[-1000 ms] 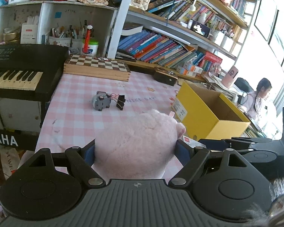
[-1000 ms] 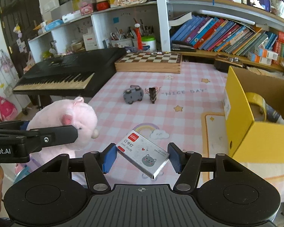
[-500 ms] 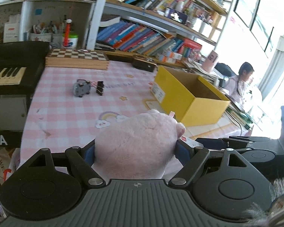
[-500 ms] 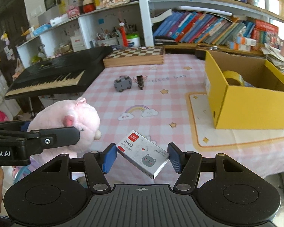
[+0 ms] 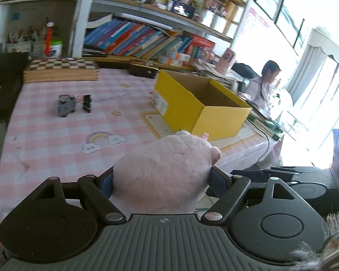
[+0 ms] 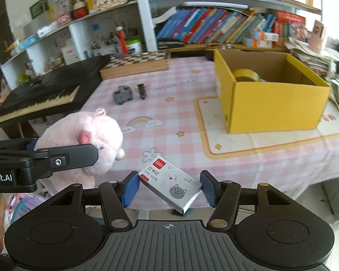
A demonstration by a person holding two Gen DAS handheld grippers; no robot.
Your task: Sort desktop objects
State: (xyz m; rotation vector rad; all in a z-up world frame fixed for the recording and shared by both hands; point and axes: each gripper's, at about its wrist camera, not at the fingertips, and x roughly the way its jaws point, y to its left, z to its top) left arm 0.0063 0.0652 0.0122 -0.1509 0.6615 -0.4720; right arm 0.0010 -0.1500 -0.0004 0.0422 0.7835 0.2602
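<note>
Above pink table edge, left gripper (image 5: 162, 178) clamping plush pig (image 5: 165, 171), right gripper (image 6: 169, 186) clamping staple box (image 6: 170, 186)

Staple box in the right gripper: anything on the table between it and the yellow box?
Nothing: the right wrist view shows only bare tablecloth between the staple box and the yellow box.

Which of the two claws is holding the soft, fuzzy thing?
The left gripper. It squeezes the pink plush pig, fluffy and round. The right gripper instead clamps a flat, hard staple box with a cat drawing.
</note>
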